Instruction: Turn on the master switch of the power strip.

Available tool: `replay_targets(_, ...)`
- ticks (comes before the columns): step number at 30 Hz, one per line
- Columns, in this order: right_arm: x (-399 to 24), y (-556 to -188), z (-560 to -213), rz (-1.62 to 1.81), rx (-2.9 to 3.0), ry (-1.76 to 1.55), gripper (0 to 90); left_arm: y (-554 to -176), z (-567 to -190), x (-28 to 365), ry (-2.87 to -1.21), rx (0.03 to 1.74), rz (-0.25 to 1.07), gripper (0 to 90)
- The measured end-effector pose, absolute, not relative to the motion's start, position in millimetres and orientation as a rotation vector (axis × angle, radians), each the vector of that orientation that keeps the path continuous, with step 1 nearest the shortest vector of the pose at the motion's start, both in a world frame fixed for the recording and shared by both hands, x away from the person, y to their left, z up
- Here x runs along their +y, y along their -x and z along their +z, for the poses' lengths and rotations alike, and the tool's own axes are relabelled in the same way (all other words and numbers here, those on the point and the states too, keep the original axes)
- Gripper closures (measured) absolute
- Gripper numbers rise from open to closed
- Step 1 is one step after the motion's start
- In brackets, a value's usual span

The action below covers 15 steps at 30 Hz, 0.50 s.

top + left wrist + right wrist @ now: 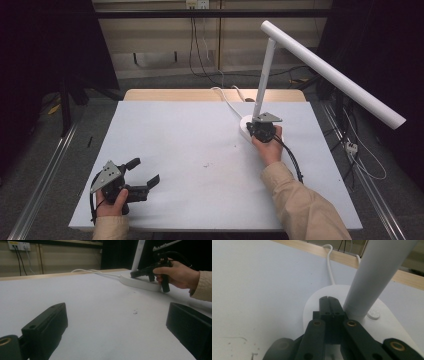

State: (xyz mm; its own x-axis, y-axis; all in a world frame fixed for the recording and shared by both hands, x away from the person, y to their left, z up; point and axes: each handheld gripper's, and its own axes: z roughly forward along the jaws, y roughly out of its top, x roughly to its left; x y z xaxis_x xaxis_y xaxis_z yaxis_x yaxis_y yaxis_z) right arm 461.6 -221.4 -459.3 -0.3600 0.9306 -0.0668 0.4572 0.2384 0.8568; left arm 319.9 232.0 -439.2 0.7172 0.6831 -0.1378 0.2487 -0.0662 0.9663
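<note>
- A white desk lamp (pixel 270 75) stood on a white counter (pixel 190 150), its round base (pixel 384 322) at the far right and a long tube head angled out over the right edge.
- The right gripper (pixel 328 300) hovered over the base, jaws pressed together with nothing between them, tips just left of the upright pole (pixel 374 277).
- A small round button (pixel 373 314) sat on the base, right of those jaws.
- A white cord (pixel 329 267) ran from the base beyond the jaws to the far edge.
- The left gripper (pixel 142 172) rested near the front left corner, jaws spread wide over bare counter, well apart from the lamp.
</note>
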Motion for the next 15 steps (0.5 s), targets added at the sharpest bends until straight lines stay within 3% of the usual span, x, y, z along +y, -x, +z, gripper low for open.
replay_targets(15,-222.9,-457.6,-455.6,1.105,1.932,-1.275,90.0,-320.9,-441.1,230.6,-1.641,0.767,0.410,3.4)
